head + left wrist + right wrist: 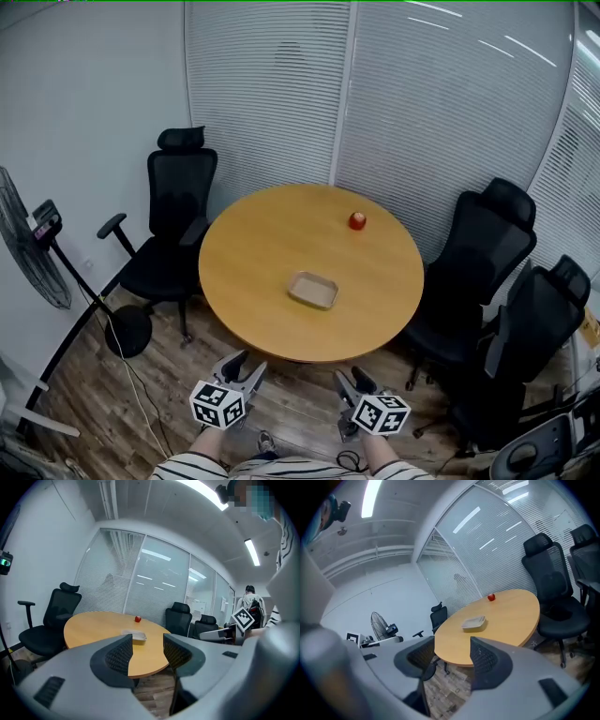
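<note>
The left gripper [244,367] and right gripper [353,380] hang just off the near edge of the round, smooth wooden tabletop [253,253], their ribbed jaws spread and empty. A shallow rectangular tray [313,290] lies near the middle, and a small round red object [357,221] sits by the far edge.

The left gripper [147,645] is seen with its jaws apart and nothing between them, held short of the table [89,627]. A tray [136,638] is set on the table, with a red object [138,618] well beyond it. A chair [51,620] is placed at the left, and the right gripper [210,633] is seen at the right.
</note>
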`<state>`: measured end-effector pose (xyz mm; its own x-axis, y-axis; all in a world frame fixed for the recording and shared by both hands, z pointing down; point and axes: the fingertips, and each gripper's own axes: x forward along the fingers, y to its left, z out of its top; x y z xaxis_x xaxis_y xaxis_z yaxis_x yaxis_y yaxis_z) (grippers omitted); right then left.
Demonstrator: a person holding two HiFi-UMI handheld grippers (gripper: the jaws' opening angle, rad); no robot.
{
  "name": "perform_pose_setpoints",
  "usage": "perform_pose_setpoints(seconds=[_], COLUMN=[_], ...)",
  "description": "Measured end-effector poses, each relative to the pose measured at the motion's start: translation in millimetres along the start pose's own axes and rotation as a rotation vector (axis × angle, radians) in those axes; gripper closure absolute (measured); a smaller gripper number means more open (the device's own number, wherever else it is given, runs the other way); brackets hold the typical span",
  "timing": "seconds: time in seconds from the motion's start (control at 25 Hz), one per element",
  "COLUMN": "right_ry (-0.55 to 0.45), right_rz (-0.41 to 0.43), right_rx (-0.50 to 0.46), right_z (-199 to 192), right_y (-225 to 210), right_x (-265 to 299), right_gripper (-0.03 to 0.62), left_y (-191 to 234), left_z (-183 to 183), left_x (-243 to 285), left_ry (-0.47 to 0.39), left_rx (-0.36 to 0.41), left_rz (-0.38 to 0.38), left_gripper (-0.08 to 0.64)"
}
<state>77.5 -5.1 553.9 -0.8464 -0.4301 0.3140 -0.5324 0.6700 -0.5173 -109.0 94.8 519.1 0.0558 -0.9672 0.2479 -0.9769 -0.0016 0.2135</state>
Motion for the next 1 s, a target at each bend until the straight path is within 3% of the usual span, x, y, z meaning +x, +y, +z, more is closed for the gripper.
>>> perform_pose_setpoints(seconds=[0.44,0.72,1.0], right_ry=[-0.041,-0.035,-0.012], right_rz=[-0.118,-0.158,-0.139], right_rx=[0.067,0.077,0.060], right_z=[5,19,52], right_y=[13,-2,-36], right_x=[80,113,160], right_gripper=[0.350,0.350,0.351], left_y=[91,119,136], left_z=[15,4,15], left_x=[47,83,128], left_ry=[0.069,0.106,0.118], left_rx=[0.031,-0.019,-0.004], left_rz=[-0.123,-0.140,-0.111], left_gripper=[0.377,0.377,0.379])
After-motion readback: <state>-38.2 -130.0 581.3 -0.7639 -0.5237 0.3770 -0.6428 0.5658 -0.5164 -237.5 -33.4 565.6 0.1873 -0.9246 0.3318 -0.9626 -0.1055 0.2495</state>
